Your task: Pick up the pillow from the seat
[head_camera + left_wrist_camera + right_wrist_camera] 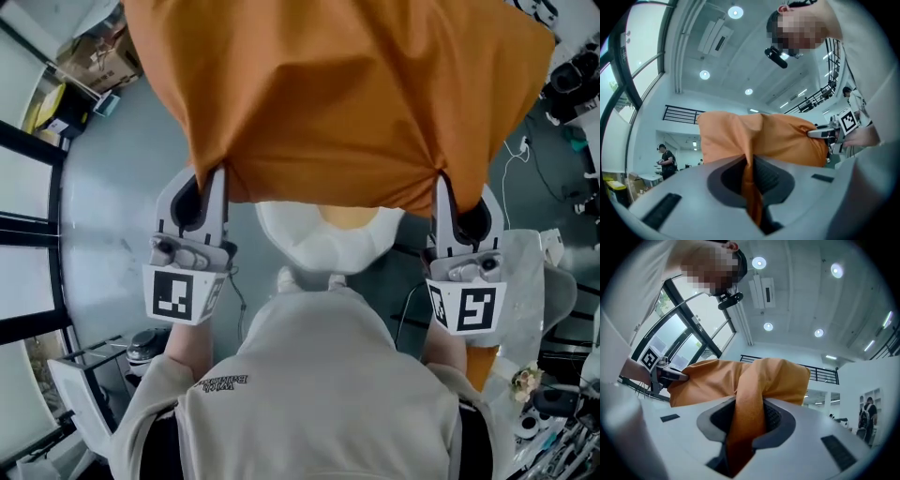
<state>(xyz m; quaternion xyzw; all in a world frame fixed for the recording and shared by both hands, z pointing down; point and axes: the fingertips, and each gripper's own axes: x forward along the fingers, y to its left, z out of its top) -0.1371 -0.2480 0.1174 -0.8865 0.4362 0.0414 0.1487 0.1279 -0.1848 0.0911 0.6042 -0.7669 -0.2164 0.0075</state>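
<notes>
While each gripper's jaws clench a fold of its fabric, the orange pillow (347, 94) hangs raised at twelve o'clock in the head view. The left gripper (212, 178) bites its seven o'clock corner and the right gripper (442, 186) its five o'clock corner. The lift looks nearly complete; the next move calls for firm, even grips.

Pillow (347, 94): in front of me, raised above the seat (323, 246).
My left tool (212, 183): at the pillow's near-left corner, fabric between its jaws.
My right tool (448, 192): at the near-right corner, likewise.
Seat: below, between both tools, on the floor (122, 216).
</notes>
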